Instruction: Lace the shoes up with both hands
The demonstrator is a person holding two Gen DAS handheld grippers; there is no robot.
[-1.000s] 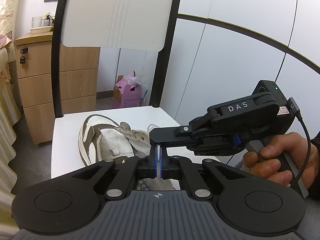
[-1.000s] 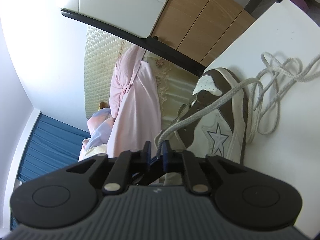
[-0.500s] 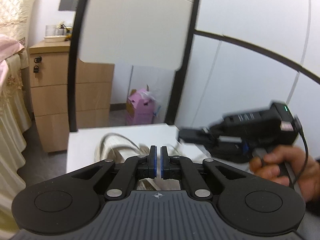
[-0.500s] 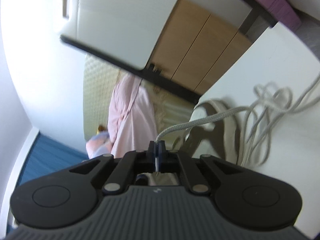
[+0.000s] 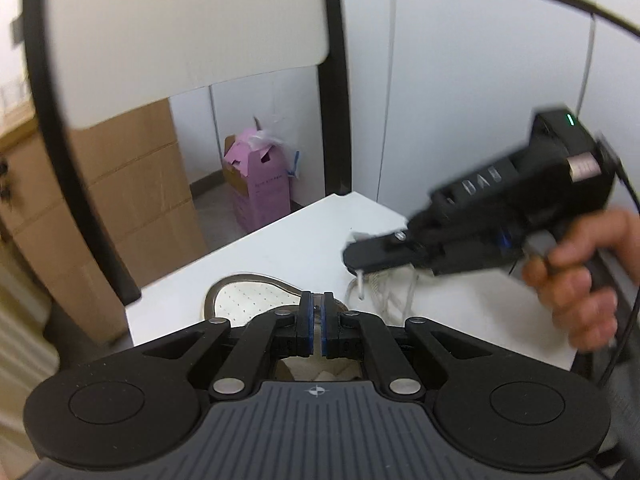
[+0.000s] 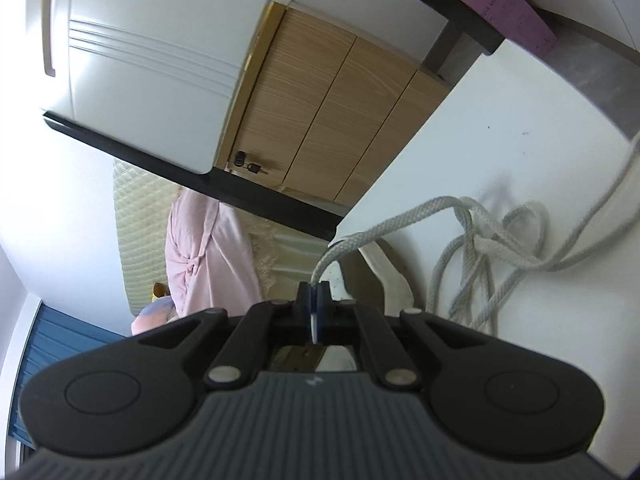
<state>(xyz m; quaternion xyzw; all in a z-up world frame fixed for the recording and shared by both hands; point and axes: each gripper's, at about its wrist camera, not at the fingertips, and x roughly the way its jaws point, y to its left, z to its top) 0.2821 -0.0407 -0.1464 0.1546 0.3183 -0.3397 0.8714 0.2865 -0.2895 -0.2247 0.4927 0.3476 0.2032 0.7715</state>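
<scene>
The right tool [image 6: 315, 294] is pinching the shoelace [image 6: 404, 222] at lower center, above the shoe [image 5: 248, 300]; the left tool [image 5: 317, 320] is sitting nearly pressed together, holding nothing, over the tabletop [image 5: 304, 244].

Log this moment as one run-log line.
stage: lacing | right gripper: shut on grey woven shoelace | left gripper: shut, empty | white-and-brown sneaker: on white table

The white table [image 5: 304, 240] is bare beyond the shoe [image 5: 248, 300]. To its right, loose lace loops [image 6: 492, 248] lie in the way, and the right gripper [image 5: 360, 270] hangs above them.
</scene>
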